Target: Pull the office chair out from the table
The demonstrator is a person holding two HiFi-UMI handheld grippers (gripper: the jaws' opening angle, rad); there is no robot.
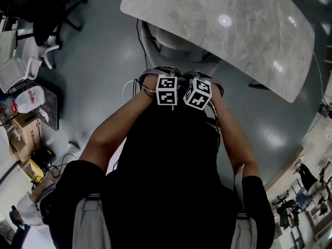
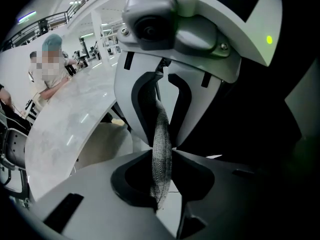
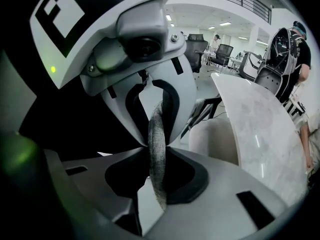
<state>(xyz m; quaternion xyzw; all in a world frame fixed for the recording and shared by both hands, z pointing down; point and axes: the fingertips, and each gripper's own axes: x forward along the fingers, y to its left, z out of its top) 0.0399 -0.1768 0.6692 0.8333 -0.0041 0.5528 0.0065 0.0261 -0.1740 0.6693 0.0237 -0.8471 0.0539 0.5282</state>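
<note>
— Why do you hold both so close together?
— So the pull goes straight. Your left gripper (image 2: 162,151) and right gripper (image 3: 157,151) are each clamped on the mesh top edge of the chair (image 2: 160,118), side by side. The chair stands at the near edge of the table (image 1: 233,30), it seems not yet pulled out.

The glossy grey floor (image 1: 104,61) reflects ceiling lights. At the head view's upper left stands a black swivel chair (image 1: 49,9), with a white seat (image 1: 21,69) just below it. Near the left edge a clear plastic bottle (image 1: 28,98) lies by a dark mat (image 1: 51,107), above a cardboard box (image 1: 25,134). Loose cables (image 1: 62,162) trail near what may be a yellow case (image 1: 36,169). In the left gripper view a person in a teal cap (image 2: 49,64) stands below a railed gallery (image 2: 47,20).
</note>
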